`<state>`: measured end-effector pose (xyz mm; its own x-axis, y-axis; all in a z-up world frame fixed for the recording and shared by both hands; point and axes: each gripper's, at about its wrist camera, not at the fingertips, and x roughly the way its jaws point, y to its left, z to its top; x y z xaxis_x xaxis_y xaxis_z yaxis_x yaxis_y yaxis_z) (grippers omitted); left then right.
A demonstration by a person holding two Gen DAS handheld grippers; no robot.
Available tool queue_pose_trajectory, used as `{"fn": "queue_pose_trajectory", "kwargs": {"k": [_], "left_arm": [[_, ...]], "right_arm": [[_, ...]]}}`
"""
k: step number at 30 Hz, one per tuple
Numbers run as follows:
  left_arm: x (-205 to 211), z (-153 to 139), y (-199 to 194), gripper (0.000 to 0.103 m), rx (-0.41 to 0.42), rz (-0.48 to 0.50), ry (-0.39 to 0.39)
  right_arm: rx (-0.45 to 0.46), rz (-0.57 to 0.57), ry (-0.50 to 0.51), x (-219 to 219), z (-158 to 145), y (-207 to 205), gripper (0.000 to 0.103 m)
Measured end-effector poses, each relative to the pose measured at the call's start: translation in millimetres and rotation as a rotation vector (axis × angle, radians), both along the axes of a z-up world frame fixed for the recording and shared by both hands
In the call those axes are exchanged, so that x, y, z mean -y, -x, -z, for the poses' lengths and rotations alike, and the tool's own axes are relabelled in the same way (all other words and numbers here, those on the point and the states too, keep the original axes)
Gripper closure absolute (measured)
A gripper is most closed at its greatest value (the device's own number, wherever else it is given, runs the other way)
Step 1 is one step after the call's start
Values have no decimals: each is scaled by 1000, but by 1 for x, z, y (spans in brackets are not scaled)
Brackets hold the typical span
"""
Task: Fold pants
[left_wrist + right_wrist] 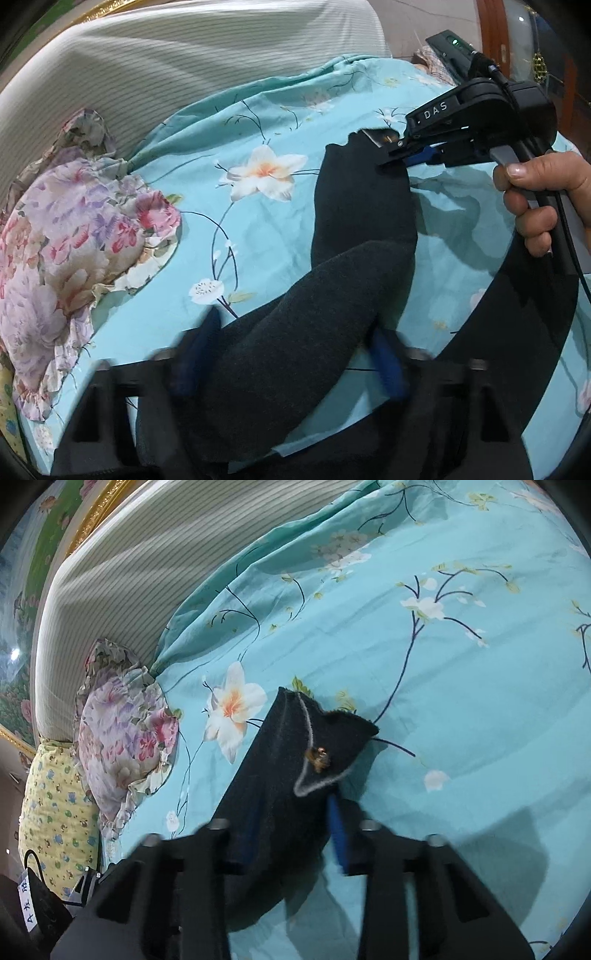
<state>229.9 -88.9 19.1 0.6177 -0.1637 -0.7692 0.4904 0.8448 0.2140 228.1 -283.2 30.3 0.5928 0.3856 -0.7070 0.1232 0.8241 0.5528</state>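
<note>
The dark charcoal pants [354,229] hang in a band above a turquoise flowered bedsheet [258,122]. My left gripper [291,354] is shut on one end of the pants, with cloth bunched between its blue pads. My right gripper [391,157] shows in the left wrist view, shut on the far end near the waistband. In the right wrist view the right gripper [291,834] pinches the waistband part of the pants [295,760], where a brass button [318,757] and a pale seam show.
A pink and purple floral pillow [74,236] lies at the left. A yellow patterned pillow [55,812] sits beside it. A striped grey-white mattress or cushion [166,62] rises behind the bedsheet [443,664]. A wooden post [491,22] stands at the far right.
</note>
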Motion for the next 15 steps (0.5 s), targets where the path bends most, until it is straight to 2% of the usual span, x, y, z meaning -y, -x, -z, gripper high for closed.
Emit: {"fn": "queue_pose_trajectory", "kwargs": {"k": [1, 3, 5, 10, 15], "left_arm": [[-1, 0, 0, 69, -9, 0, 4], [-2, -1, 1, 87, -20, 3, 17], [-4, -5, 8, 89, -4, 10, 35], [-7, -21, 32, 91, 25, 18, 77], [-8, -35, 65, 91, 31, 29, 140]], "right_arm": [[10, 3, 5, 0, -2, 2, 86], [29, 14, 5, 2, -7, 8, 92], [47, 24, -2, 5, -14, 15, 95], [96, 24, 0, 5, -36, 40, 97], [148, 18, 2, 10, -66, 82, 97]]}}
